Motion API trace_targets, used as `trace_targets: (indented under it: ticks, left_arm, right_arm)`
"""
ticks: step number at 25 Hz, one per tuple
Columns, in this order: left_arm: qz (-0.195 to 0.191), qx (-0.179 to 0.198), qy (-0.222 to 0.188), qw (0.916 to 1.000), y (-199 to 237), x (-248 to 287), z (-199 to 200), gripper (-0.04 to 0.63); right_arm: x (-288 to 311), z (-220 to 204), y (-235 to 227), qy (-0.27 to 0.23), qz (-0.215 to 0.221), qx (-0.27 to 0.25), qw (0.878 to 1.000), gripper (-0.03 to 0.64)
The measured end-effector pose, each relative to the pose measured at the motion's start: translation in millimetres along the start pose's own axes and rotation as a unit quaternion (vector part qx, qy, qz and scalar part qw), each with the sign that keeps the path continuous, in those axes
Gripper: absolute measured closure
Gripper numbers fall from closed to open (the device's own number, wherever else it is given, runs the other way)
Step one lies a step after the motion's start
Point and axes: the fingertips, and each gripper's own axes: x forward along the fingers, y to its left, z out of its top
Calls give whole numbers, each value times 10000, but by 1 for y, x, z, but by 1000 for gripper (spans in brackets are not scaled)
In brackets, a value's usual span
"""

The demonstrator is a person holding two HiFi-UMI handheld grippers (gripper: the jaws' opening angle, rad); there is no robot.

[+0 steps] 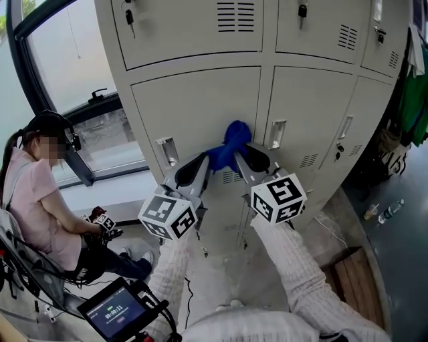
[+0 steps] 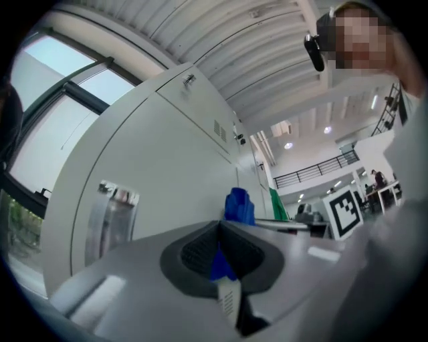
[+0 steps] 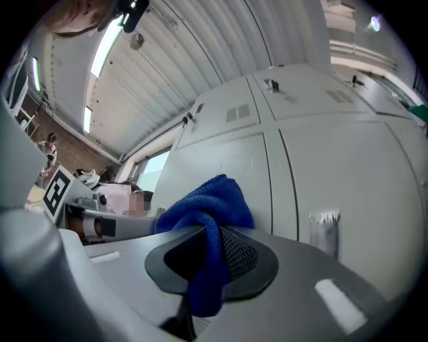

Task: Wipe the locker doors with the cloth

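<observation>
A blue cloth (image 1: 231,145) is bunched against a lower grey locker door (image 1: 200,107), near the door's right edge. My left gripper (image 1: 206,160) is shut on the cloth's left end, and my right gripper (image 1: 245,150) is shut on its right part. In the left gripper view a thin blue strip of cloth (image 2: 221,262) sits between the jaws, with the rest of it standing up beyond them. In the right gripper view the cloth (image 3: 204,220) bulges up out of the shut jaws and hangs down between them, in front of the locker doors (image 3: 321,167).
Metal latch handles (image 1: 167,151) sit on each lower door; keys hang in upper locks (image 1: 130,19). A seated person in pink (image 1: 40,200) is at the left by a window (image 1: 80,60). Green fabric (image 1: 416,100) hangs at right. Bottles (image 1: 390,210) lie on the floor at right.
</observation>
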Motion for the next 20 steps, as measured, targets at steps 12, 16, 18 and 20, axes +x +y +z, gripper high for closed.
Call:
trace_targets:
  ticks: [12, 16, 18, 20]
  left_arm:
    - [-426, 645, -496, 9958, -3, 48, 90, 589]
    - [-459, 614, -473, 9959, -2, 52, 88, 589]
    - [-458, 572, -500, 9961, -3, 51, 86, 589]
    - [-493, 540, -521, 9960, -4, 51, 86, 589]
  right_arm:
    - [31, 138, -58, -870, -389, -457, 9944, 563]
    - [35, 137, -58, -929, -350, -321, 9945, 563]
    - [33, 136, -57, -971, -333, -305, 9942, 563]
    - [33, 135, -57, -1024, -309, -261, 9939, 563]
